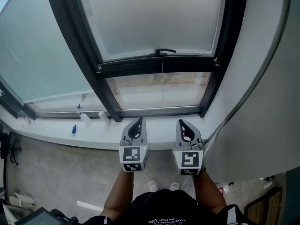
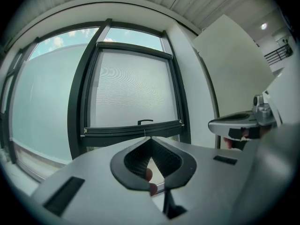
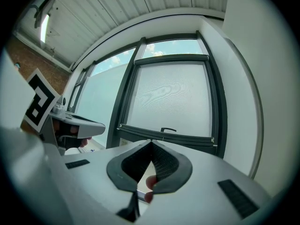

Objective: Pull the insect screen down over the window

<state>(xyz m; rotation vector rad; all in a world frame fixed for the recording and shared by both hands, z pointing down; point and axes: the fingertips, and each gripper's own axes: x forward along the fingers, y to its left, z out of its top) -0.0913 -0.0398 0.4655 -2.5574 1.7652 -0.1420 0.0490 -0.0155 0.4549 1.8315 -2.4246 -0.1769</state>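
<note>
Left gripper (image 1: 139,120), right gripper (image 1: 181,122): fingers pressed together; head view alone shows floor (image 1: 56,172).

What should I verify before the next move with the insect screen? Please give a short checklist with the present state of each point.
1. Left gripper empty: ok, jaws together on nothing.
2. Right gripper empty: ok, jaws together on nothing.
3. Jaws open for a grip: not ok, both are shut.
4. Handle on the bottom bar unobstructed: ok.
5. Grippers at the bar: not ok, both are short of it, over the sill.
6. Insect screen fully down: not ok, an uncovered strip shows between the bar and the lower frame.
</note>
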